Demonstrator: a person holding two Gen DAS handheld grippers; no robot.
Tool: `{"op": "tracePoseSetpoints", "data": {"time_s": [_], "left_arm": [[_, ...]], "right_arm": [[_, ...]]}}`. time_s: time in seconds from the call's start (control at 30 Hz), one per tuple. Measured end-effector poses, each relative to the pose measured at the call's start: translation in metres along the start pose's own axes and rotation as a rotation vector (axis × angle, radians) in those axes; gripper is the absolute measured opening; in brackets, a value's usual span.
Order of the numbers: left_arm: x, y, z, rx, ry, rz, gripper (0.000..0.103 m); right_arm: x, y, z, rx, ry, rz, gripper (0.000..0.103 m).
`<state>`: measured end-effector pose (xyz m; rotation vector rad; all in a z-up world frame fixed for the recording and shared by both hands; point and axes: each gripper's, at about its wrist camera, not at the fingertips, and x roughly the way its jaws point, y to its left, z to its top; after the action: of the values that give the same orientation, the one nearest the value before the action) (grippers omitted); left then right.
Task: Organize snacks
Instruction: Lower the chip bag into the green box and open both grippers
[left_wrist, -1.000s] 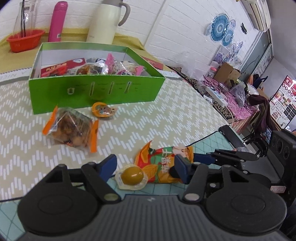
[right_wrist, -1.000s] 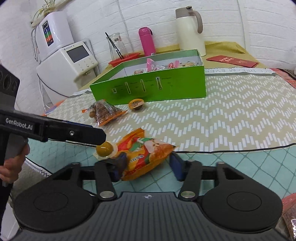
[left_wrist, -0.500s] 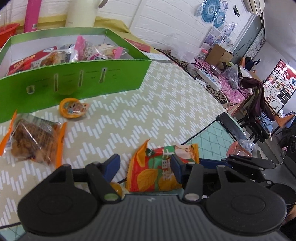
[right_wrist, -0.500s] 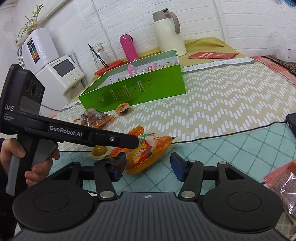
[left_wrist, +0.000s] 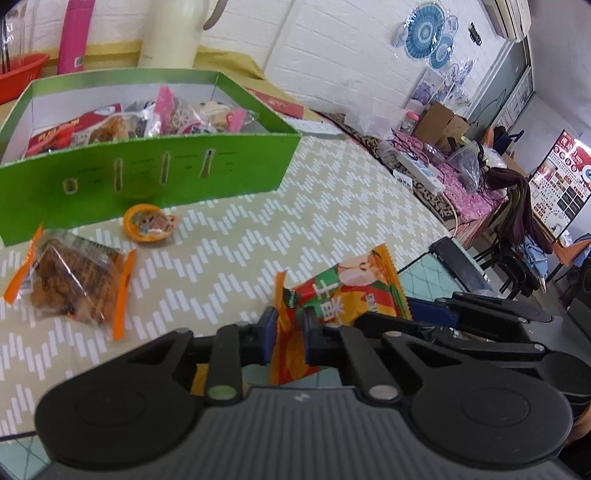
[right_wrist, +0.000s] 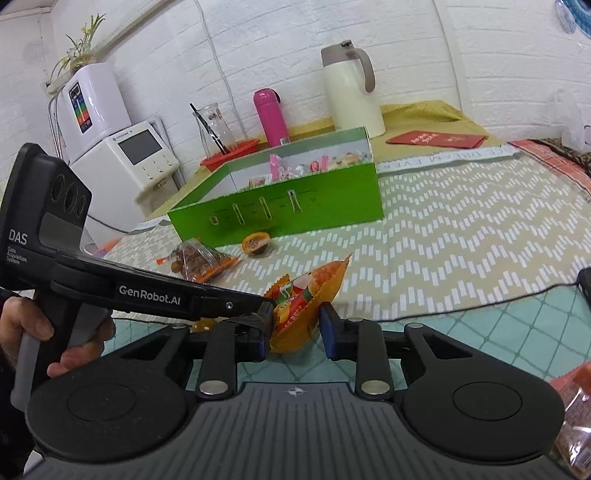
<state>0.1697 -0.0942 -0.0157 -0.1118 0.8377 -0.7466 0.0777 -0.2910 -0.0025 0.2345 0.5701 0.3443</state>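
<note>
My left gripper (left_wrist: 290, 338) is shut on an orange and red snack bag (left_wrist: 343, 295) and holds it lifted off the table; the bag also shows in the right wrist view (right_wrist: 306, 299). My right gripper (right_wrist: 295, 332) is open around the bag's other side, its fingers apart from it. The green box (left_wrist: 147, 170) with several snacks inside stands at the back. A clear packet with orange ends (left_wrist: 74, 280) and a small orange jelly cup (left_wrist: 147, 223) lie in front of the box.
A cream thermos jug (right_wrist: 351, 96), a pink bottle (right_wrist: 271, 118) and a red basket (right_wrist: 229, 157) stand behind the box. A black cable (right_wrist: 480, 295) runs across the mat edge. Another snack packet (right_wrist: 572, 424) lies at the right.
My left gripper has closed on the orange and red bag and raised it. The right gripper has stayed open around it. The yellow jelly cup is now mostly hidden under the left gripper.
</note>
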Motion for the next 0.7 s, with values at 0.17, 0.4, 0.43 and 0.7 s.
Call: {"op": "tracePoseSetpoints", "data": {"time_s": [0.17,0.4,0.43,0.7], "left_arm": [[-0.025,-0.002,0.028,-0.019,-0.114,-0.004,0.001],[-0.052,0.011,0.077,-0.068,-0.247,0.030,0.001],[-0.054,0.014,0.084,-0.069,-0.260,0.041,0.001],[-0.053,0.062,0.121,-0.152,-0.299,0.129,0.001]], "right_arm": [[-0.004,0.008,0.035,-0.066,-0.091,0.023,0.043],[0.018,0.012,0.092,-0.100,-0.195,0.089,0.041],[0.023,0.012,0.101,-0.104,-0.208,0.104,0.041],[0.085,0.004,0.136,-0.031,-0.202,0.204,0.041]]}}
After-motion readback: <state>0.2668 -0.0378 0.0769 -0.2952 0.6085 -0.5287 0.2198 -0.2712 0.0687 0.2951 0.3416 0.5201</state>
